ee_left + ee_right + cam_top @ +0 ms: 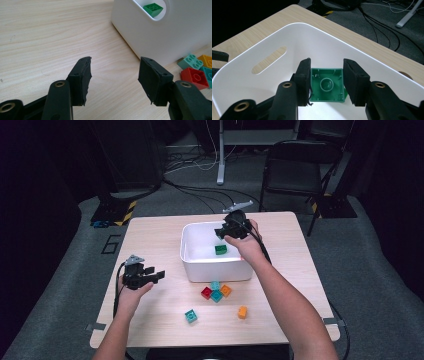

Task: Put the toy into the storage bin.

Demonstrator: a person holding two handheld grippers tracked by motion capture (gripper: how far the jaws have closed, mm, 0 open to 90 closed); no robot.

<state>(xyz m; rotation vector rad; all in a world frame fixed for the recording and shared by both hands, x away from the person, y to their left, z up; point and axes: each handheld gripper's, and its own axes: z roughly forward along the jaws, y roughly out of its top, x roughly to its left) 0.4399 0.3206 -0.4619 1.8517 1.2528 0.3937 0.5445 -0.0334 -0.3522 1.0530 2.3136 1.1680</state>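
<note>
The high view looks forward and down from the person's side, taking in the whole table [165, 285] with the white bin [212, 265] near its middle. The left gripper view sits low beside the bin [150, 37], facing its outer wall up close. The right gripper view looks down into the bin [262, 75] from just above its rim. All three share the bin.

Clamped between two black jaws at lower centre of the frame: green brick [327, 85], hollow underside toward the camera. Beneath and around it, white bin [294, 42], slot handle at left. Wooden table [372, 47] beyond, cables [384, 27] upper right.
</note>
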